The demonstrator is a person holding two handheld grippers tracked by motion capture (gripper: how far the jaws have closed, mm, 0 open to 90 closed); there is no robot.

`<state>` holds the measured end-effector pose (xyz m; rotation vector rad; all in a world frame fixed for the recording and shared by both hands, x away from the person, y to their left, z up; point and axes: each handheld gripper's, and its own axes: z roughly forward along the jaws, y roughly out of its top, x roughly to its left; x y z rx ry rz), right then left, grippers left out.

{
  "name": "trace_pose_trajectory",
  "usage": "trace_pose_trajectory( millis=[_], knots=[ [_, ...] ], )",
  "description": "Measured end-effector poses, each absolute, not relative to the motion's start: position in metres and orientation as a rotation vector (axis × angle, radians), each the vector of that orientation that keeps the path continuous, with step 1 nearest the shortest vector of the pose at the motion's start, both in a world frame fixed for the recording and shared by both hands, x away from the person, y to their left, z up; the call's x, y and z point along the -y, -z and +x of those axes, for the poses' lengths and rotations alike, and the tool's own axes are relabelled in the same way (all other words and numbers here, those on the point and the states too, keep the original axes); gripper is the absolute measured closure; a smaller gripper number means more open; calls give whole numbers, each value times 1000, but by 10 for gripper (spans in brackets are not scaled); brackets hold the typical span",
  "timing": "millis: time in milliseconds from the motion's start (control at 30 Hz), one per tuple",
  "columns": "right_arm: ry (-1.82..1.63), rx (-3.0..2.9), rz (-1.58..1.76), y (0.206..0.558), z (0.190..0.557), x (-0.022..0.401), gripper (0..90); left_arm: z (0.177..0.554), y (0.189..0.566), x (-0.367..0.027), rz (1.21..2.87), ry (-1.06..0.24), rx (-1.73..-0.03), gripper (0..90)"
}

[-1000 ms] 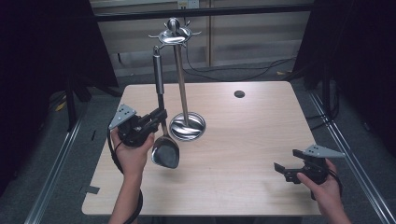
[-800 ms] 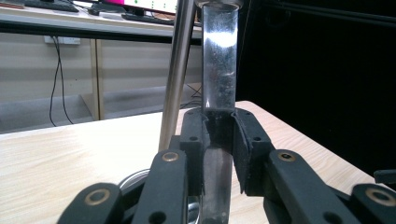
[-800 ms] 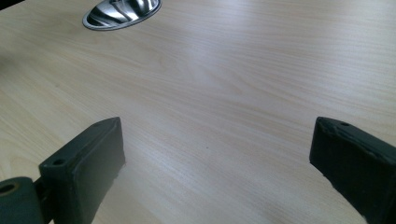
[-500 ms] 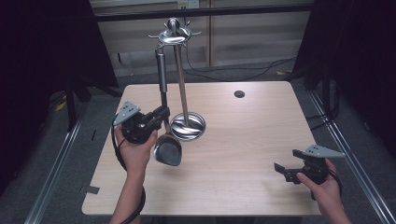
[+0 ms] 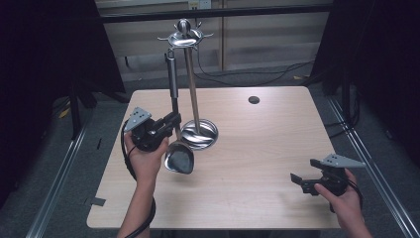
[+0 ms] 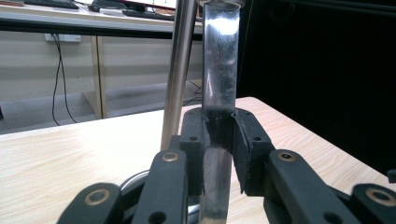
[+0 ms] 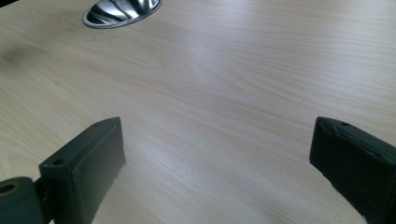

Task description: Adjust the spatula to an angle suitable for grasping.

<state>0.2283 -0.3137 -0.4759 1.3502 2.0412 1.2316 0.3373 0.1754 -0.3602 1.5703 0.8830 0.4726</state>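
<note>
Right now the left gripper [image 5: 171,125] has its two black jaws squeezed tight on the flat handle of a big shiny ladle [image 5: 177,157], which is held up almost straight with its bowl low, near the table [image 5: 267,148], and its top up by the hooks of the metal stand [image 5: 190,74]. In the left gripper view the stand's pole [image 6: 177,70] is just beside the handle, and that is where I think trouble could come. If the ladle swings, it may knock the pole and tip the stand over, because it looks tall and thin on a small round base [image 5: 200,133]. The smooth handle could also slip down through the jaws. I cannot tell if the top is on a hook. The right gripper [image 5: 304,181] waits well apart near the front right corner, jaws wide apart with nothing in them
</note>
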Motion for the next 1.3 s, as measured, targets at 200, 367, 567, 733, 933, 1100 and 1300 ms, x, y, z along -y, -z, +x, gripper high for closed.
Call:
trace_pose_trajectory(
  millis=[200, 367, 567, 733, 933, 1100, 1300],
  knots=[
    [-1230, -2043, 1351, 476, 228, 313, 27, 341, 362, -173, 1577, -476, -883, 759],
    [-1233, -2046, 1351, 476, 228, 313, 28, 344, 364, -170, 1576, -488, -888, 759],
    [-1231, -2049, 1350, 476, 228, 313, 28, 351, 363, -169, 1600, -496, -881, 761],
    [-1225, -2056, 1336, 476, 229, 312, 30, 356, 364, -169, 1612, -517, -880, 762],
    [-1233, -2051, 1346, 476, 228, 312, 31, 361, 364, -167, 1620, -515, -875, 764],
    [-1237, -2047, 1343, 475, 228, 313, 31, 366, 365, -166, 1624, -525, -877, 763],
    [-1235, -2046, 1345, 475, 228, 314, 31, 372, 365, -164, 1622, -515, -875, 763]
  ],
)
